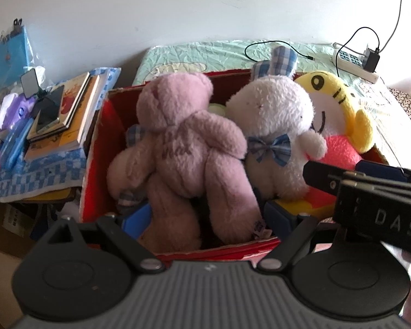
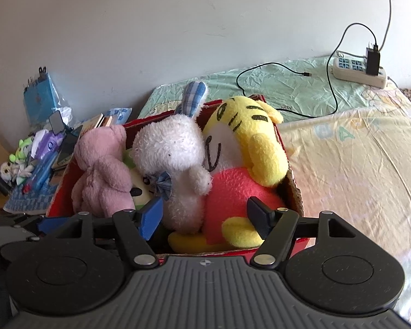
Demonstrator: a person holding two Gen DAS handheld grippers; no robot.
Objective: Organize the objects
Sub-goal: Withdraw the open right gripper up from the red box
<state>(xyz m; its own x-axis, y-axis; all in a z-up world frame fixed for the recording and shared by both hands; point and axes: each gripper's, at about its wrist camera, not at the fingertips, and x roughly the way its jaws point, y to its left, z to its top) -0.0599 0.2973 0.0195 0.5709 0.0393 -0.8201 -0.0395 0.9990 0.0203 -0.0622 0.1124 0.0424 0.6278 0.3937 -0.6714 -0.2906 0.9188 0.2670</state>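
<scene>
Black linkages and blue pads framed both views: the left gripper (image 1: 208, 213) stood with its fingers spread either side of the pink bear's (image 1: 178, 148) legs, not pinching them, and the right gripper (image 2: 205, 219) was likewise released, its pads wide apart over the tiger's (image 2: 246, 164) red belly and yellow paw. Crossing the left view's right edge, the right gripper's body blocked part of the tiger.

Just beyond sat the red box (image 1: 96, 148), a cardboard carton packed full. It held the bear at the left, face down with legs toward the camera and head toward the far wall, the white rabbit (image 2: 175, 159) in the middle (checked ears up, blue bow at its neck), and the tiger at the right, leaning back against the box's far corner. A green-and-white toy (image 2: 139, 186) lay wedged under the bear and rabbit.

Left of the box, books (image 1: 68, 115) and a phone (image 1: 50, 107) were stacked on a blue checked cloth (image 1: 33, 172). Farther back, a cable (image 2: 328, 87) and power strip (image 2: 356, 72) lay on the bedsheet (image 2: 356, 164).
</scene>
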